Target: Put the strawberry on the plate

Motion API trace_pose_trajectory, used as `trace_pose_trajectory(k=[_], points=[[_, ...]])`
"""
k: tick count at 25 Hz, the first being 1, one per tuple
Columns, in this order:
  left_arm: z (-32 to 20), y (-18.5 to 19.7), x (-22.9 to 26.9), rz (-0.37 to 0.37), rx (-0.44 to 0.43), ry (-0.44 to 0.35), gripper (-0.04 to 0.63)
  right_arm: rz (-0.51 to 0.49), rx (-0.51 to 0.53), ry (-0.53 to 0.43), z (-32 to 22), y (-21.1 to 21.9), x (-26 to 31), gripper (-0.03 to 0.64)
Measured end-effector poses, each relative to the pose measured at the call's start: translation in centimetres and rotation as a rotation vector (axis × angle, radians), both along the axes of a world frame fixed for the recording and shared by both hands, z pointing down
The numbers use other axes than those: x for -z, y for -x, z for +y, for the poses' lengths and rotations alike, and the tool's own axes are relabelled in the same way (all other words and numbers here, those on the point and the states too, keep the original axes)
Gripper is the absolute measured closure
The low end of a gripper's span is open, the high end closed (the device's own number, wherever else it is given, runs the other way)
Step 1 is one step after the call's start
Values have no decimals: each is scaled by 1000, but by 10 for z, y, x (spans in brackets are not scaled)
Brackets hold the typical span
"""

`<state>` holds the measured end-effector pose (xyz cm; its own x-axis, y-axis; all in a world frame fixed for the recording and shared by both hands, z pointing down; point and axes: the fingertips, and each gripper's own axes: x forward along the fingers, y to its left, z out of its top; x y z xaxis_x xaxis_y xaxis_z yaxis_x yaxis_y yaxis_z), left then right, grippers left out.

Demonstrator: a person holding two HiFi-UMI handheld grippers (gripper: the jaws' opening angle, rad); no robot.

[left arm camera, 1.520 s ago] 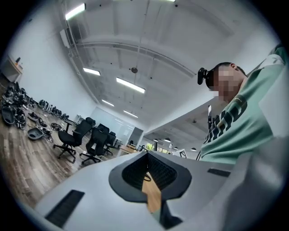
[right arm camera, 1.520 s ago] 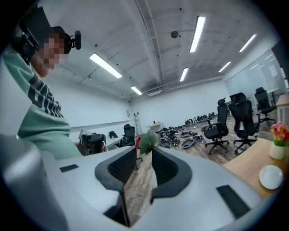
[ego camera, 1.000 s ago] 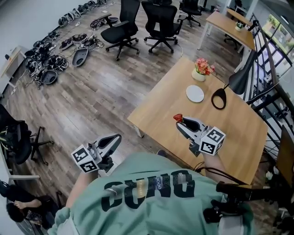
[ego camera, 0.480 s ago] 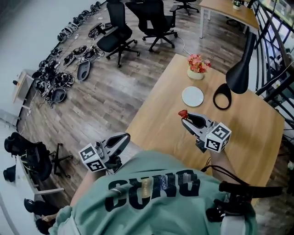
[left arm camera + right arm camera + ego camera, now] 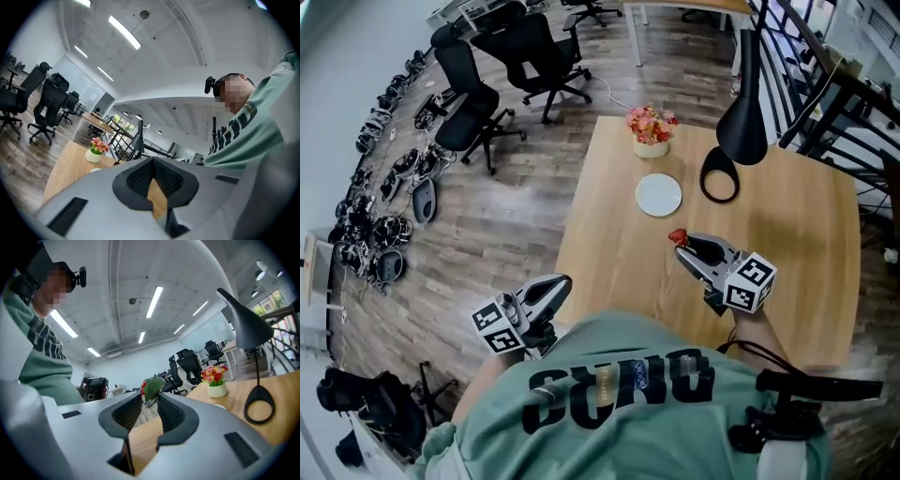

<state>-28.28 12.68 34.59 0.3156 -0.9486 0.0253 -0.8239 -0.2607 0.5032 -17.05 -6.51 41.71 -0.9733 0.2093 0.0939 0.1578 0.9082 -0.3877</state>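
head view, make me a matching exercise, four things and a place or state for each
Things: 1 strawberry, 2 plate, 3 flower pot, 4 left gripper.
States: A empty, on the table. B fingers together, holding nothing. C pinched in the right gripper. D near the table's far edge, beyond the plate.
Pairs: 1-C, 2-A, 3-D, 4-B.

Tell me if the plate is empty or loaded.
Empty: the plate shows bare white; the strawberry is pinched in the right tongs, short of it.
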Motion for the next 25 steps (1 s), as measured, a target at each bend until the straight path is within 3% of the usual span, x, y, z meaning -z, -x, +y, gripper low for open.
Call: trace_pose_trajectory(k=[4,7,10,14,19,25], points=[[9,61,4,24,-120,-65,591,42,-147,-55,8,38,27,505],[26,87,0,-4,-180,-79,592,31,-238,-17,25,46,40,505],[33,119,0,-33,-208,-94,591,35,-278,-4,36,63,43,505],[54,154,-5,9,-209,-122,591,85,-275,-32,62,95,52,505],[57,164,-18,45,-197,-126,591,113,-256,-70,60,107,61,505],[21,133,-26,23,-160,-127,591,124,-176,-61,22,96,45,506]])
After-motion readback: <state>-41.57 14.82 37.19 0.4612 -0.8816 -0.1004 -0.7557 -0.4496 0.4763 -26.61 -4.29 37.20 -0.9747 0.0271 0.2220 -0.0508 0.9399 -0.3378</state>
